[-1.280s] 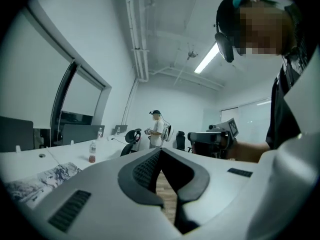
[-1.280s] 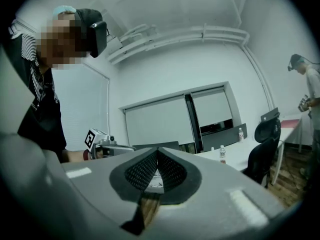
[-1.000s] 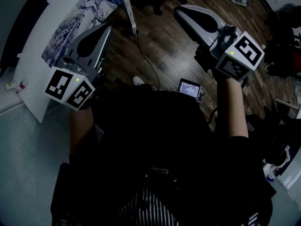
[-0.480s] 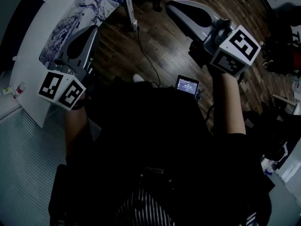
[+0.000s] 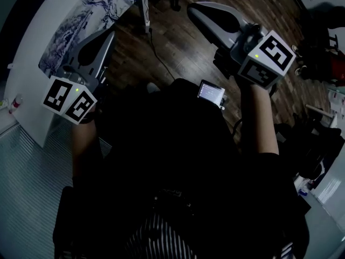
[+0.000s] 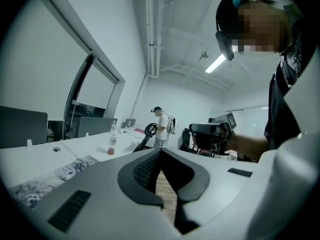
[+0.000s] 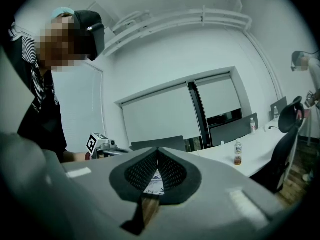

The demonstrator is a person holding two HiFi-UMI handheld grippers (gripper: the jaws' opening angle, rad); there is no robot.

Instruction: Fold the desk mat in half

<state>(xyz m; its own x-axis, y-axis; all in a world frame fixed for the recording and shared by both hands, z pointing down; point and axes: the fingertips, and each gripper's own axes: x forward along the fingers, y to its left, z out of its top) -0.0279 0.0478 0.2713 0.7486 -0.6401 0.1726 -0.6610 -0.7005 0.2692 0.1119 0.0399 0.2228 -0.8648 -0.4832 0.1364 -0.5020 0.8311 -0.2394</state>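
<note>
The desk mat (image 5: 81, 20), printed blue and white, lies flat on the white table (image 5: 29, 85) at the upper left; part of it shows at the lower left of the left gripper view (image 6: 35, 189). My left gripper (image 5: 110, 32) hangs in the air beside the table's edge, shut and empty, with its tips (image 6: 160, 150) meeting. My right gripper (image 5: 191, 7) is raised over the wooden floor, well right of the mat, also shut on nothing (image 7: 158, 149). A sliver of the mat (image 7: 154, 183) shows through the gap behind its pads.
A small lit screen (image 5: 211, 92) hangs at the person's chest. A table leg (image 5: 145, 12) and a cable (image 5: 161, 53) are on the wood floor. A bottle (image 6: 113, 145) stands on the table, another person (image 6: 161, 126) stands far off, and an office chair (image 7: 285, 144) is at the right.
Both grippers have drifted a little to the left and up in the head view. Their jaws have stayed shut and nothing has been picked up.
</note>
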